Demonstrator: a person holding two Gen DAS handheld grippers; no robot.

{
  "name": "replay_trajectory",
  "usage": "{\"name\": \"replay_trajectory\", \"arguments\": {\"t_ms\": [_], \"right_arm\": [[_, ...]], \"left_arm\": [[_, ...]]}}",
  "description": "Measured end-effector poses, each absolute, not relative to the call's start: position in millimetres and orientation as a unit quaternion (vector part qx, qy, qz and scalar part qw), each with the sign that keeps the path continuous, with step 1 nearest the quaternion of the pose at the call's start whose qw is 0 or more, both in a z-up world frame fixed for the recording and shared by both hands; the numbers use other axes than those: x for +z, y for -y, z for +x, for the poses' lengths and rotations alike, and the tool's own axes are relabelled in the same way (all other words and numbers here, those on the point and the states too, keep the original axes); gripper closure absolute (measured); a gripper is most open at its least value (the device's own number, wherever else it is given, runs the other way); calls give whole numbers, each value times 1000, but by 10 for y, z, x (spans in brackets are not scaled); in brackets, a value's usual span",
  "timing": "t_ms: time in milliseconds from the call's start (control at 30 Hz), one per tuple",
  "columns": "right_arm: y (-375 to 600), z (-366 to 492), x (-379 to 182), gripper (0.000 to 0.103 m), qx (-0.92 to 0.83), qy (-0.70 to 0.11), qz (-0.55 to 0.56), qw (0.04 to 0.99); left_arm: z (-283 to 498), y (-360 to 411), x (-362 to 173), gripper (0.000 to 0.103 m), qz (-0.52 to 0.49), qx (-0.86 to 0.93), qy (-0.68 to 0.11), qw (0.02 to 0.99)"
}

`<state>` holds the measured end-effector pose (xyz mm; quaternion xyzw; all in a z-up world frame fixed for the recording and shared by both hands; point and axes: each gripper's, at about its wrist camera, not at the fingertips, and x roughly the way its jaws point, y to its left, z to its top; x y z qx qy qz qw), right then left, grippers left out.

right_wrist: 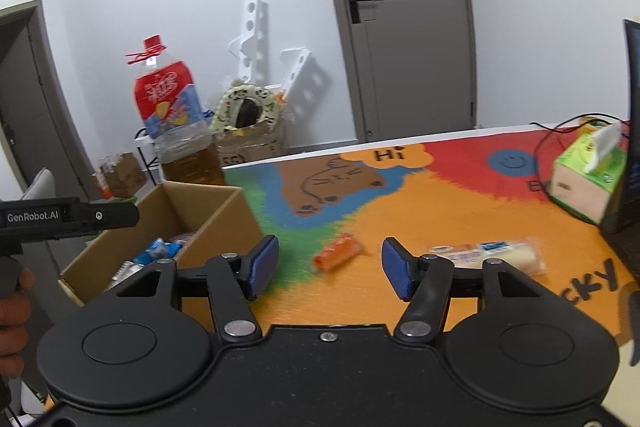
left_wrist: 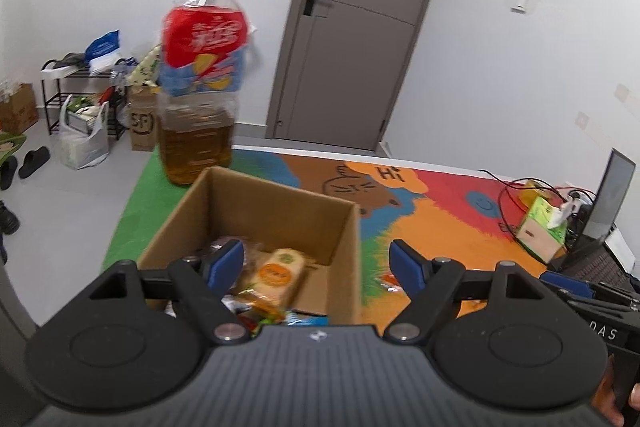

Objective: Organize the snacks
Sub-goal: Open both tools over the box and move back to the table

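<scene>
An open cardboard box (left_wrist: 280,205) stands on the colourful table mat and holds several wrapped snacks, among them an orange-labelled packet (left_wrist: 280,277). My left gripper (left_wrist: 318,261) is open and empty, over the box's near right corner. In the right wrist view the box (right_wrist: 208,215) is at the left with blue packets (right_wrist: 160,251) inside. A small orange snack packet (right_wrist: 338,251) lies on the mat just ahead of my right gripper (right_wrist: 330,267), which is open and empty. A long pale wrapped roll (right_wrist: 488,253) lies to its right.
A large oil bottle (left_wrist: 198,79) with a red cap stands behind the box. A green tissue box (right_wrist: 588,169), cables and a laptop (left_wrist: 612,195) sit at the table's right. A grey door (left_wrist: 356,27), a shoe rack and bags are behind.
</scene>
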<state>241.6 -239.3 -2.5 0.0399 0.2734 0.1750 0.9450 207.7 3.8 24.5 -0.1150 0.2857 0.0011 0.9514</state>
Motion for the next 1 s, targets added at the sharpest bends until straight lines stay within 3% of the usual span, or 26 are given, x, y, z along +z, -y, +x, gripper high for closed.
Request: {"name": "replay_trajectory", "arguments": {"t_ms": [533, 1000], "right_arm": [[2974, 2664, -332, 44, 123, -309, 95, 938], [3221, 3032, -672, 42, 103, -336, 151, 924]], "left_arm": [[2474, 614, 162, 25, -85, -53, -292, 951], [2927, 1068, -80, 35, -56, -74, -320, 943]]}}
